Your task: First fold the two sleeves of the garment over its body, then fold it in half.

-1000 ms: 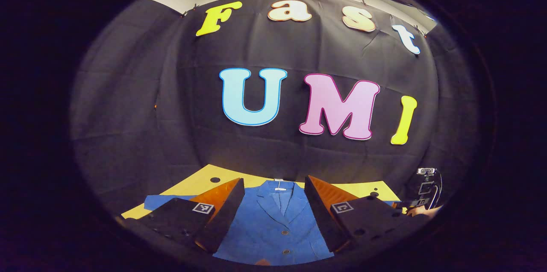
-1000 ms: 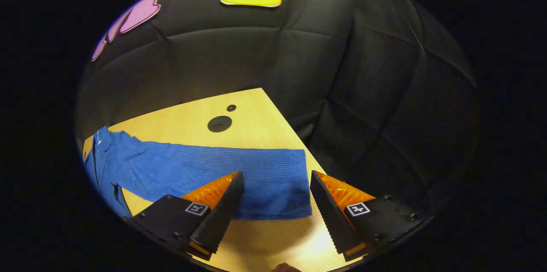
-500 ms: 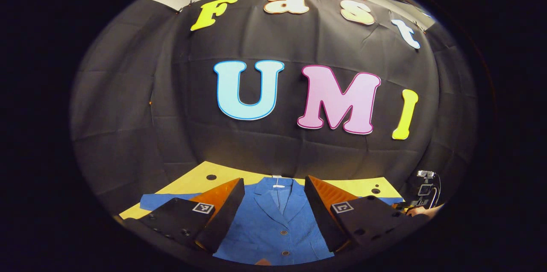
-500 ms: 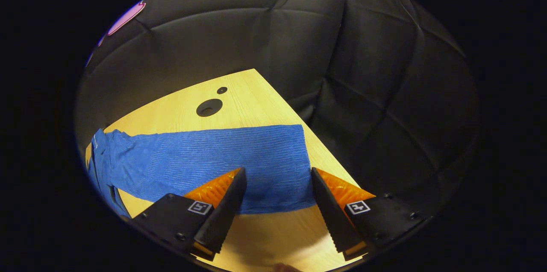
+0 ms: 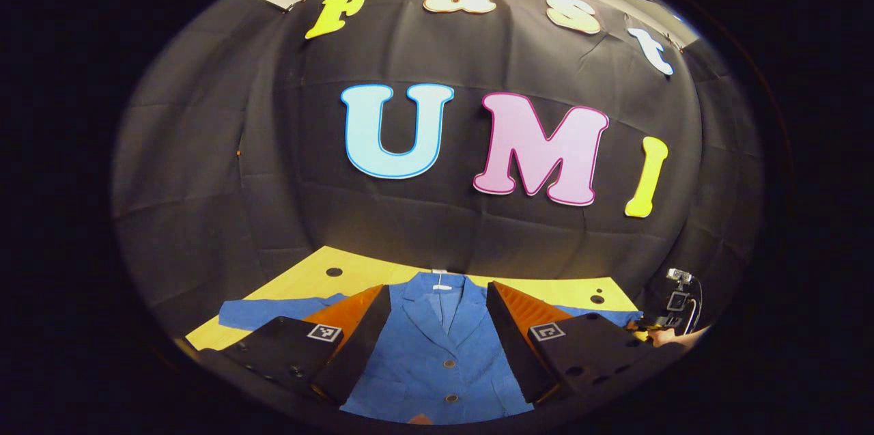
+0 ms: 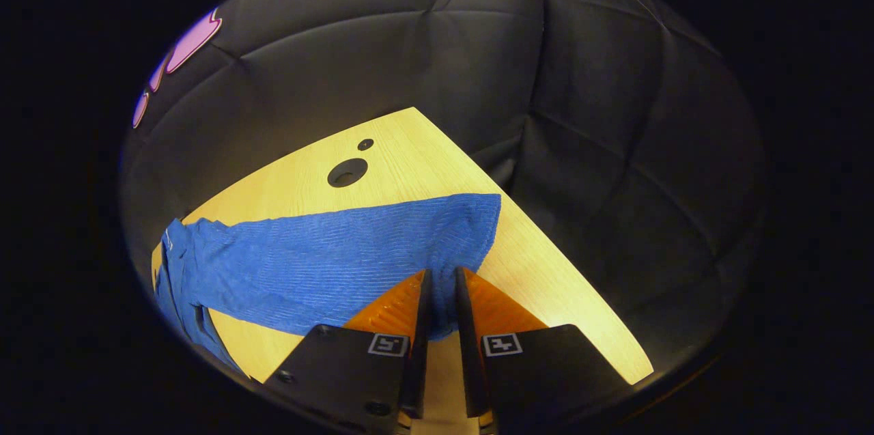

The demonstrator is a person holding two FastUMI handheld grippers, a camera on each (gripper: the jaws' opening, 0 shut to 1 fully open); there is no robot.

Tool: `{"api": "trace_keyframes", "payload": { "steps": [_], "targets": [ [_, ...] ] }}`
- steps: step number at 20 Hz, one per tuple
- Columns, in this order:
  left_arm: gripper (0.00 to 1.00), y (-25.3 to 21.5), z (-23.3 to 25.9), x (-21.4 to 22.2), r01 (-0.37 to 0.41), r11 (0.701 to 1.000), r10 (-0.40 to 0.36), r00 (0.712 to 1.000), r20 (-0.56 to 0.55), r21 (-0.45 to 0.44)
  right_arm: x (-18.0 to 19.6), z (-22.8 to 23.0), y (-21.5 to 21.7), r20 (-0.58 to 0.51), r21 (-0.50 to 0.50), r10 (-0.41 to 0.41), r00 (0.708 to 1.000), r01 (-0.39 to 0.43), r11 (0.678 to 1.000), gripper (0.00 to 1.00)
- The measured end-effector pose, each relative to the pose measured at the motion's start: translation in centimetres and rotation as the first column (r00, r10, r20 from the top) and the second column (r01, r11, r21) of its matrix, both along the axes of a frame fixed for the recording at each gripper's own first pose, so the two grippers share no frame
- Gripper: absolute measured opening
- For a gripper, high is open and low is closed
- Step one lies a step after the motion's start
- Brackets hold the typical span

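Garment (image 5: 437,353), a blue buttoned jacket, flat on the wooden table (image 6: 546,271), collar toward the booth wall, sleeves spread sideways.
Right gripper (image 6: 440,295) is nearly closed, pinching the near edge of one sleeve (image 6: 341,257), which runs along the table. Left gripper (image 5: 437,315) hovers wide open and empty above the jacket front.

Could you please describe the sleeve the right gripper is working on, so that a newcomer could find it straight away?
Start at the wooden table and find the blue jacket spread on it. The sleeve stretches flat toward the table's angled edge, below the round hole. Its cuff sits between the nearly closed fingers of the right gripper.
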State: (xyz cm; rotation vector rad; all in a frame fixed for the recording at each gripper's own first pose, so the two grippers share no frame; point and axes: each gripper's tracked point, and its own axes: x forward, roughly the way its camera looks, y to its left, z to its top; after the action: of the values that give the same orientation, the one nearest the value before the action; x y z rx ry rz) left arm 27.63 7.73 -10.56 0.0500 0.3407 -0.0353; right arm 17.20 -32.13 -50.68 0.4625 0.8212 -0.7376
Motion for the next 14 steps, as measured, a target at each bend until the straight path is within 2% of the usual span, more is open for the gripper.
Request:
{"api": "trace_keyframes", "payload": {
  "steps": [2,5,8,10,14],
  "targets": [
    [0.82,0.0,0.1,-0.6,-0.003,1.0,0.003,1.0,-0.002,-0.002,0.3,-0.3,0.0,-0.006,0.009,-0.011,1.0,0.011,1.0,0.07],
    [0.82,0.2,1.1,-1.4,0.002,1.0,-0.002,1.0,0.028,0.009,0.3,1.8,1.0,-0.003,-0.039,0.039,0.999,-0.039,0.998,0.07],
    [0.82,0.1,1.9,-2.7,0.027,1.0,-0.027,0.998,0.06,-0.002,1.5,8.0,2.7,0.09,-0.1,0.088,0.992,-0.079,0.992,0.07],
    [0.82,-0.1,2.2,-3.4,0.061,0.998,-0.059,0.996,0.071,-0.027,1.9,12.9,5.1,0.157,-0.13,0.122,0.98,-0.102,0.986,0.07],
    [0.82,1.3,2.7,-5.4,0.141,0.986,-0.134,0.988,0.077,-0.093,4.3,17.1,11.5,0.173,-0.167,0.234,0.957,-0.205,0.964,0.06]
  ]
}}
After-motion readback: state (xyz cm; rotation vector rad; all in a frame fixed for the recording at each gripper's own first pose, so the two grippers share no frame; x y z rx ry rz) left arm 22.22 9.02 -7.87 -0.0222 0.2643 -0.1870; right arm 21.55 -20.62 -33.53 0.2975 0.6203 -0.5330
